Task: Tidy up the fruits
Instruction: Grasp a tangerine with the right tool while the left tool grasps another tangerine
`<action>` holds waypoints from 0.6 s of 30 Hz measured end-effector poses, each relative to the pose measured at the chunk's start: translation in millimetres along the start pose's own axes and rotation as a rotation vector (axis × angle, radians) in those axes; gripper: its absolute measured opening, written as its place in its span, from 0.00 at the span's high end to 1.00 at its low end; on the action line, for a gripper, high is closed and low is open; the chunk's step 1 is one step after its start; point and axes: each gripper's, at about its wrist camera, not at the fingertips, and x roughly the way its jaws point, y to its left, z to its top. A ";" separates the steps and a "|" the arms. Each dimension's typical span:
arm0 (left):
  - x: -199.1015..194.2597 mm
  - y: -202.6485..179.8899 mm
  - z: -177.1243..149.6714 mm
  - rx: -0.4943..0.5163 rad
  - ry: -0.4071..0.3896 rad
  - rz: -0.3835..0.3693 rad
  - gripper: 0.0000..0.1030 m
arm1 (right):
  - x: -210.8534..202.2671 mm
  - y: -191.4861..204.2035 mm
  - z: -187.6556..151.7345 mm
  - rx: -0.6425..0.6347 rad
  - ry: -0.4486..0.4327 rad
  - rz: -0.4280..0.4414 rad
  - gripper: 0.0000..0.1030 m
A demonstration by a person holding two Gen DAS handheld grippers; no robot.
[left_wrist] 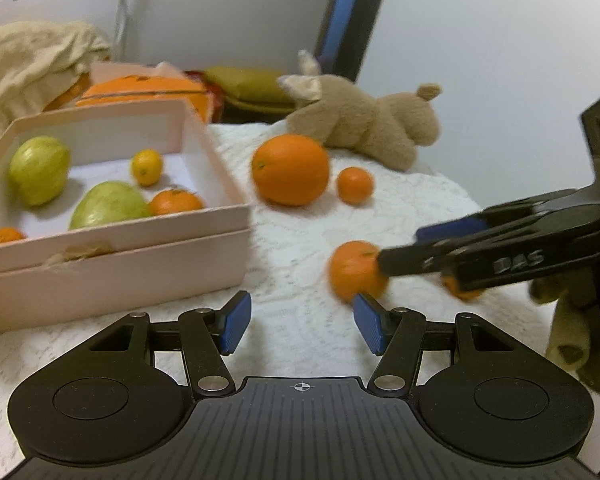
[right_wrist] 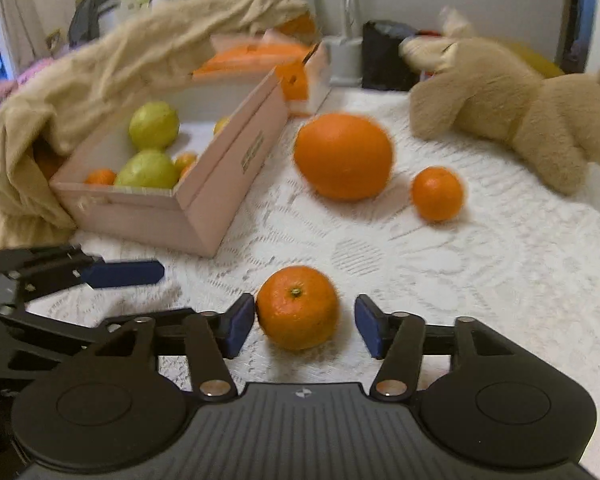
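Right gripper [right_wrist: 305, 322] straddles a mandarin [right_wrist: 298, 307] on the white lace cloth [right_wrist: 500, 280].

The mandarin is bright orange with a green stem nub; the left pad touches its skin, the right pad stands clear, so the jaws are spread. The left gripper [left_wrist: 302, 328] hangs spread and empty nearby. The pink box [left_wrist: 112, 264] holds two green guavas [left_wrist: 40, 170], a yellow citrus [left_wrist: 147, 167] and small mandarins. A large orange [right_wrist: 343, 156] and a smaller one [right_wrist: 437, 193] lie beside it.
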 end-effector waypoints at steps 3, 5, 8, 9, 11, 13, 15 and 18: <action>3.7 -15.8 4.2 0.051 -0.014 -0.023 0.40 | -25.7 -7.4 -12.0 -0.040 -0.086 -0.102 0.31; 10.4 -27.2 8.4 0.084 -0.022 -0.027 0.40 | -38.5 -11.6 -25.6 -0.083 -0.121 -0.186 0.26; 28.6 -37.8 14.1 0.098 -0.002 0.001 0.40 | -44.5 -20.2 -41.9 -0.092 -0.117 -0.222 0.26; 36.2 -39.7 15.6 0.094 0.007 0.015 0.40 | -44.8 -21.2 -46.1 -0.092 -0.114 -0.223 0.26; 50.3 -41.5 17.2 0.075 0.026 0.037 0.37 | -43.9 -24.8 -54.6 -0.086 -0.112 -0.225 0.26; 60.8 -42.3 18.0 0.057 0.046 0.041 0.38 | -39.2 -29.5 -61.5 -0.063 -0.102 -0.218 0.24; 68.4 -43.3 18.6 0.047 0.057 0.057 0.39 | -33.5 -31.1 -69.2 -0.044 -0.090 -0.214 0.24; 70.9 -42.6 18.7 0.036 0.050 0.053 0.43 | -25.5 -36.2 -76.9 -0.011 -0.079 -0.214 0.24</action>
